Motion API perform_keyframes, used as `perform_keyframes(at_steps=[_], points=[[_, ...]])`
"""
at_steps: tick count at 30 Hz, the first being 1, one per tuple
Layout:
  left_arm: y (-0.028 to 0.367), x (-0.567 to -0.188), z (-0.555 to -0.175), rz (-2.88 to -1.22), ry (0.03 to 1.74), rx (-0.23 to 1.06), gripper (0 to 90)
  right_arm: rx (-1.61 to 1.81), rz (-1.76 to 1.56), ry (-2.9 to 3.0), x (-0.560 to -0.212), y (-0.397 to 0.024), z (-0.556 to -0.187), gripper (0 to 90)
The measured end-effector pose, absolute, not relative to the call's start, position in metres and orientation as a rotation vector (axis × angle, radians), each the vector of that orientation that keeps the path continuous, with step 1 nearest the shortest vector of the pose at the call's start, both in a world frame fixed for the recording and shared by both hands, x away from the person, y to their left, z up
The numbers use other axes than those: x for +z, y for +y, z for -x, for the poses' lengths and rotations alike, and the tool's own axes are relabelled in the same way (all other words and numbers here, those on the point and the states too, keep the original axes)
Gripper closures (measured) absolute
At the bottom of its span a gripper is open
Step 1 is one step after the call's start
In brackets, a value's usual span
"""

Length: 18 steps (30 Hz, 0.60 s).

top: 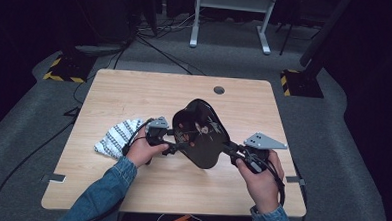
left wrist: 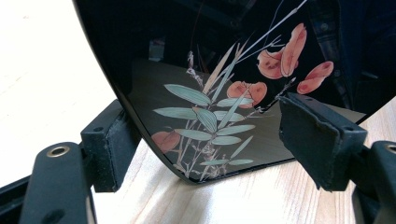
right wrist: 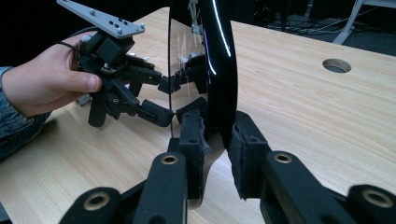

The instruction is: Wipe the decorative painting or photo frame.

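Observation:
A black lacquered tray [top: 200,130] painted with leaves and orange flowers stands steeply on its edge on the wooden table [top: 134,93]. My left gripper [top: 176,141] grips its left side. In the left gripper view the gripper [left wrist: 212,140] has one pad behind the tray's [left wrist: 210,107] rim and the other against the painted face. My right gripper [top: 230,149] holds the tray's right rim. In the right gripper view its two pads [right wrist: 218,140] press on both sides of the thin glossy rim [right wrist: 219,70], with the left gripper [right wrist: 164,100] beyond it.
A black-and-white striped cloth [top: 115,137] lies crumpled on the table left of my left hand. A round cable hole [top: 219,90] sits near the table's far edge. Cables and a desk frame [top: 230,22] stand on the floor behind.

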<state>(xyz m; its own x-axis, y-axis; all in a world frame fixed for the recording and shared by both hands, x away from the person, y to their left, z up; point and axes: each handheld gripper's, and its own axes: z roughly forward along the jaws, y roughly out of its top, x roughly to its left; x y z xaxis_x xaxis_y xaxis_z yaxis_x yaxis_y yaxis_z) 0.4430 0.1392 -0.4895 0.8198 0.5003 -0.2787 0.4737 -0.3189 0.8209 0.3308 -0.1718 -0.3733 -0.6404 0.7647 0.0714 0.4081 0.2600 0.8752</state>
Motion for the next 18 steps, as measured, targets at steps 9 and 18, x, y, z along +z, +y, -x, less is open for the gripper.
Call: perform_keyframes(at_steps=[9, 18], points=[[0.1419, -0.4864, -0.4435, -1.985, 0.731, 0.037, 27.4, 1.330, -1.071, 2.160, -0.3740, -0.1701, -0.3330, 76.4], [0.1467, -0.4808, -0.4410, -1.981, 0.778, 0.061, 31.3, 1.342, -1.082, 2.151, -0.3719, -0.1648, -0.3341, 75.5]])
